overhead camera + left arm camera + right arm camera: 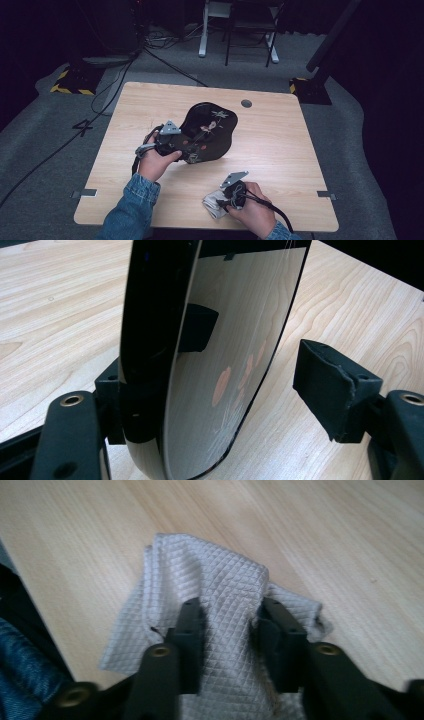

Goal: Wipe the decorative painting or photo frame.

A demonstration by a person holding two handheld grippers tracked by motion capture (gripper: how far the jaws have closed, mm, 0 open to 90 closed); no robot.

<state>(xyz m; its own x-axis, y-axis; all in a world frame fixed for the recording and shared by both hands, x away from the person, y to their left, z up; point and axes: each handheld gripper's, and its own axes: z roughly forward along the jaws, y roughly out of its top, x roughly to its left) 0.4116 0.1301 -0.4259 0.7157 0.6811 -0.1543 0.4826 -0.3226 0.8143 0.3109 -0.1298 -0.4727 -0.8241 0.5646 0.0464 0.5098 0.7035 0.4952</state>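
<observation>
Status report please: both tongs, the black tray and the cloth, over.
Left tongs open around tilted black tray, one pad touching. Right tongs pinching grey cloth on table. Nothing in the way.

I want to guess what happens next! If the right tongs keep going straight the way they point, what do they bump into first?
Probably the grey cloth: the right tongs already straddle a fold of it, with the wooden table directly underneath.

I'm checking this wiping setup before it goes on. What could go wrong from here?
The black tray stands tilted on its edge, and in the left gripper view one pad is clear of it, so it may slip or tip. The right gripper pinches just a fold of the grey cloth, which could pull free.
</observation>
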